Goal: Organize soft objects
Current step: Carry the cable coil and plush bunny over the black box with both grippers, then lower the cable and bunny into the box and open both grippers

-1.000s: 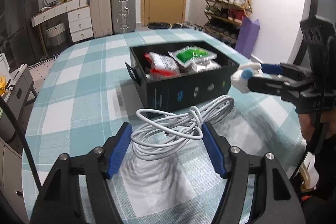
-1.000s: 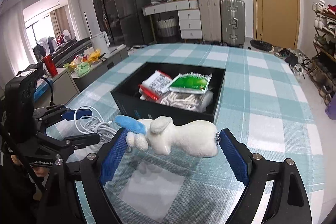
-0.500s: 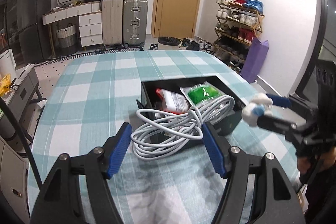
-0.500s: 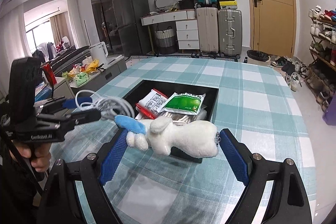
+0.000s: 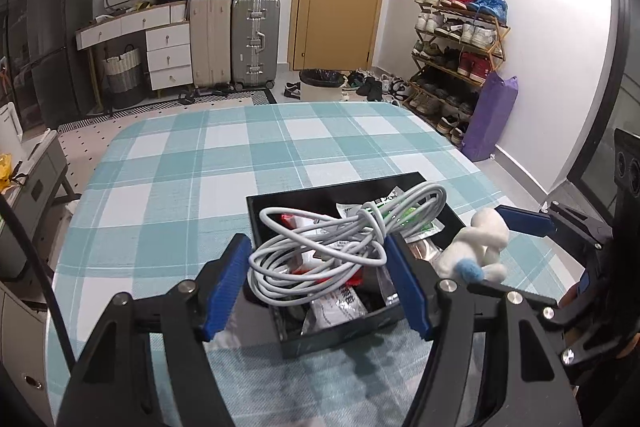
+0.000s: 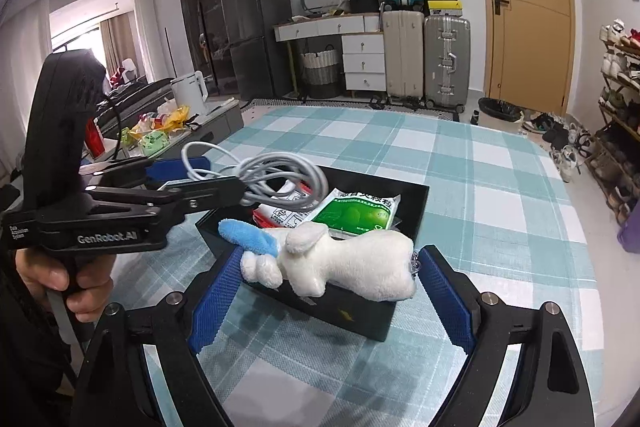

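My left gripper [image 5: 320,285] is shut on a coiled white cable [image 5: 336,243] and holds it in the air above the black box [image 5: 340,339]. The cable [image 6: 276,175] also shows in the right wrist view, hanging over the box's [image 6: 348,315] left part. My right gripper [image 6: 328,301] is shut on a white plush rabbit [image 6: 352,267] with a blue ear, lying sideways between the pads over the box's near wall. That rabbit [image 5: 478,247] appears at the right of the left wrist view. Inside the box lie a green packet [image 6: 356,213] and red-and-white packets [image 6: 280,215].
The box stands on a table under a teal-and-white checked cloth [image 5: 224,163]. A person's hand [image 6: 64,283] grips the left tool's handle. Suitcases [image 5: 236,39], drawers, a door and a shoe rack [image 5: 456,55] line the far walls beyond the table.
The left gripper has lifted the cable off the cloth and carried it over the box. The right gripper with the rabbit has edged closer to the box's near wall.
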Available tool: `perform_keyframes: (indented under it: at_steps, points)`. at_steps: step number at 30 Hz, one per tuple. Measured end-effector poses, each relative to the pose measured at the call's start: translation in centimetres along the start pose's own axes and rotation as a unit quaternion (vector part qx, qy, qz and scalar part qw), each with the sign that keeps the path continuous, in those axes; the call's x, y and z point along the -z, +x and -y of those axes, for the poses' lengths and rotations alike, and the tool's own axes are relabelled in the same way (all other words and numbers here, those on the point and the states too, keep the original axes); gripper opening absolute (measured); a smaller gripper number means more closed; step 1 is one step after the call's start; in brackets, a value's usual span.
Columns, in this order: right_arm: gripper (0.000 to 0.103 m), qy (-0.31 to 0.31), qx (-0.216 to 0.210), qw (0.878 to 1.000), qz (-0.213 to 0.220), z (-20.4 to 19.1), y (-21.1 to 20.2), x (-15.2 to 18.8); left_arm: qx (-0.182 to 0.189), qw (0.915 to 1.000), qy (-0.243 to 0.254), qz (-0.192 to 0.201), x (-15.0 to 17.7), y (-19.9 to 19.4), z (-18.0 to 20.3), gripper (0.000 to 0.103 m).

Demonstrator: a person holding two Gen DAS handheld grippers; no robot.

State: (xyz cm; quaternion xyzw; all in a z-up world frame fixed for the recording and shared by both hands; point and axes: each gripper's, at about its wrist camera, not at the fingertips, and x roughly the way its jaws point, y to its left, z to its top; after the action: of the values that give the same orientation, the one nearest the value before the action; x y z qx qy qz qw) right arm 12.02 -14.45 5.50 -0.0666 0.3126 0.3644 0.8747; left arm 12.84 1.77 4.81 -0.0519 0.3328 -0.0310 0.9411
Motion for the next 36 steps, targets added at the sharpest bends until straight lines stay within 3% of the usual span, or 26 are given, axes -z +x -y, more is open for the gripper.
perform_keyframes:
  at_steps: [17,26,36]
  points:
    - [0.089,-0.032,0.002,0.999,-0.024,0.2,3.8,-1.4,0.010,0.9997,0.000,-0.023,-1.1,2.9,-0.1,0.068]
    - [0.089,-0.044,0.011,0.998,-0.031,0.6,5.0,-1.2,0.032,0.9989,0.004,-0.034,-1.2,4.0,0.2,0.068]
    - [0.094,-0.045,0.010,0.999,-0.027,0.4,5.2,-1.2,0.038,0.9988,-0.005,-0.032,-1.0,3.3,-0.3,0.070]
